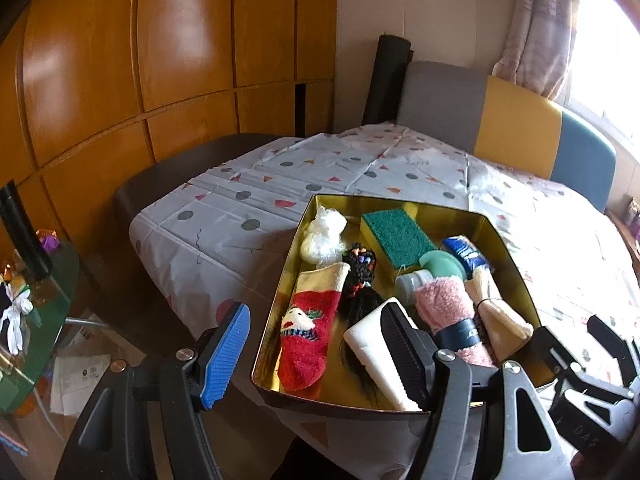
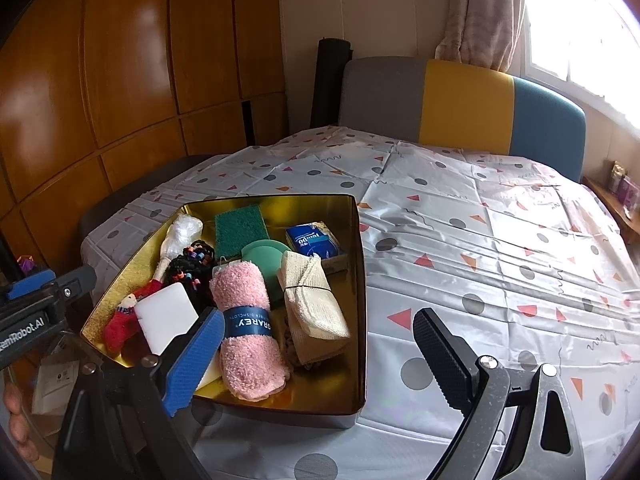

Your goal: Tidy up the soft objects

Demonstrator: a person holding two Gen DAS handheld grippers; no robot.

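The gold tin of soft objects is placed between both grippers; the left gripper and right gripper are spread apart, nothing held; the pink towel is seen just beyond the right gripper's blue finger.

Blown-out daylight from the window at right; fisheye-bent edges, sharp centre.

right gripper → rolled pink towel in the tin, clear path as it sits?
Probably yes. The right gripper is open, just short of the pink towel, which lies on top in the gold tin. The cream cloth bundle crowds one side.
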